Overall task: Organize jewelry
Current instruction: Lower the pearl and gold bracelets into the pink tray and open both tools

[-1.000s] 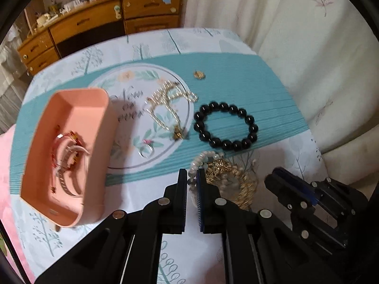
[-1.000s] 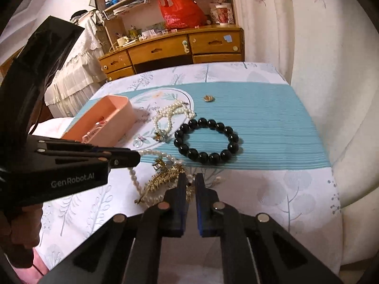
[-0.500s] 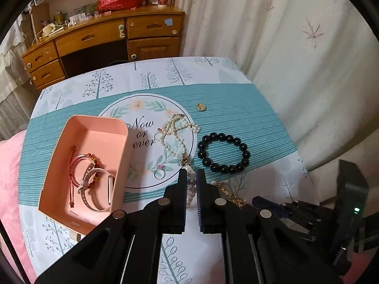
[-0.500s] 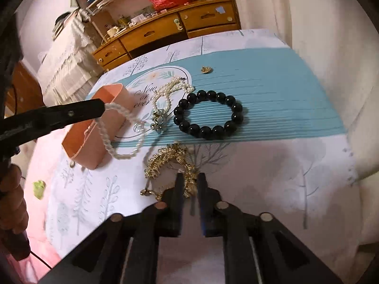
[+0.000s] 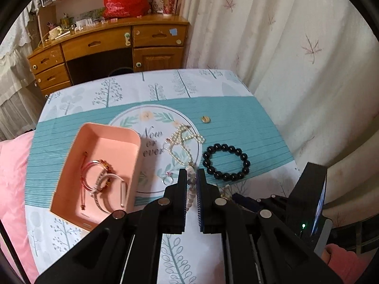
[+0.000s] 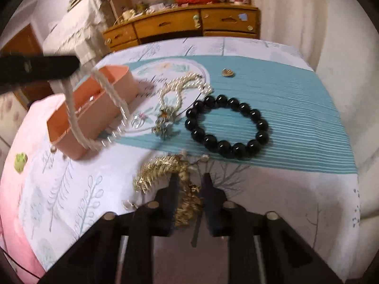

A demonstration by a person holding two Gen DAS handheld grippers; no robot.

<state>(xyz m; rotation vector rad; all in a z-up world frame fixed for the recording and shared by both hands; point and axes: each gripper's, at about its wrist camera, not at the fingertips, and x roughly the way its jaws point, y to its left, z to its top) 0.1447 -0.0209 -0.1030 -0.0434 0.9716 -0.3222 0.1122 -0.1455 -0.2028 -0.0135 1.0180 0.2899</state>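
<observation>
Left claw pinches white pearl-bead strand, dangling limp beside pink plastic tray: light, floppy, slippery, so best gripped across beads. Right claw spread, straddling gold chain heap on counter

Soft, even daylight glows through the pale leaf-print curtain at 2 o'clock. The left wrist view is sharp; the right wrist view is motion-blurred, smearing the hanging white pearl strand. Fisheye bending and black vignetting ring both.
</observation>
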